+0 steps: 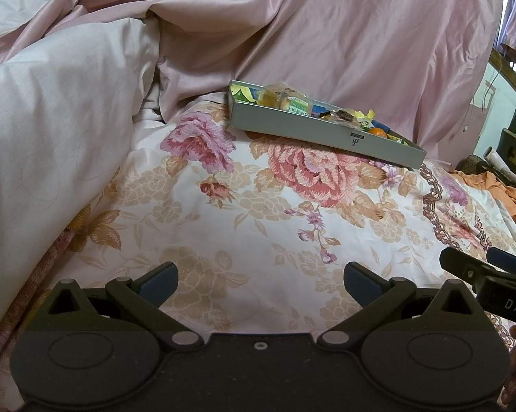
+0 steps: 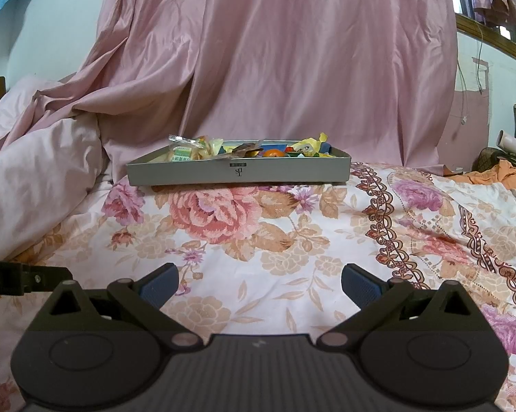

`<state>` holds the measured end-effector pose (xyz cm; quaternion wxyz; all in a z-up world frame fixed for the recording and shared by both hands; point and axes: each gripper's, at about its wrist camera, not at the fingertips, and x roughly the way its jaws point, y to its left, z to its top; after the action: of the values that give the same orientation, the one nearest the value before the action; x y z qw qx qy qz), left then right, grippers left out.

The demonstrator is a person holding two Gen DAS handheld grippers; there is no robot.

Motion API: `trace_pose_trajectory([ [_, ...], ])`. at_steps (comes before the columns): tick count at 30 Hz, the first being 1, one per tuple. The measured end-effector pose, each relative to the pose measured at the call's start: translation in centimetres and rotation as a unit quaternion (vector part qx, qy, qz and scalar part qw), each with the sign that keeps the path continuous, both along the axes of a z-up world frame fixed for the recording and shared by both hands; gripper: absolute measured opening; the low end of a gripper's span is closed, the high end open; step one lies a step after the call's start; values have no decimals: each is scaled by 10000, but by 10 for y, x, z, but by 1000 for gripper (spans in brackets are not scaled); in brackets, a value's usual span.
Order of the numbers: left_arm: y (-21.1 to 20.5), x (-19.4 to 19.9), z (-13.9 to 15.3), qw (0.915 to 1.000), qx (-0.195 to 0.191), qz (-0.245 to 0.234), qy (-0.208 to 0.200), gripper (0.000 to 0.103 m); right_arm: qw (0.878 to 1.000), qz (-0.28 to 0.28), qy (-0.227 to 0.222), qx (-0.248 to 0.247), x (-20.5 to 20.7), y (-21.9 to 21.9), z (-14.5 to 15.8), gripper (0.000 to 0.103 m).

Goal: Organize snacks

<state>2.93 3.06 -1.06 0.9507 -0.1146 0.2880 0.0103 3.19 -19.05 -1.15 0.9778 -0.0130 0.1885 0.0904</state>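
Note:
A shallow grey box rests on the flowered bedspread, filled with several wrapped snacks and a small orange fruit. My left gripper hovers open over the bedspread, well short of the box, nothing between its blue pads. My right gripper is also open and empty, facing the box's long side from a distance. The right gripper's fingers show at the right edge of the left wrist view.
A white duvet is heaped on the left. Pink fabric drapes behind the box. Orange cloth and dark furniture lie at the far right beyond the bed edge. Bare flowered bedspread stretches between grippers and box.

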Motion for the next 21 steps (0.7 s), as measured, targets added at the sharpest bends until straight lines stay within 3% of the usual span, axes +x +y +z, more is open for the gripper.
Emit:
trace_pose_trajectory([
  [13,-4,0,8,10000,-42,47,-35,102,10000,-14,43,-3,0,0,-2,103],
  [17,-14,0,11,9999,138,-1,22,102,10000,-11,57,-18,0,1,-2,103],
  [21,-9,-1,9,9999,-14,84,52,102,10000,-3,75,-35,0,1,-4,103],
])
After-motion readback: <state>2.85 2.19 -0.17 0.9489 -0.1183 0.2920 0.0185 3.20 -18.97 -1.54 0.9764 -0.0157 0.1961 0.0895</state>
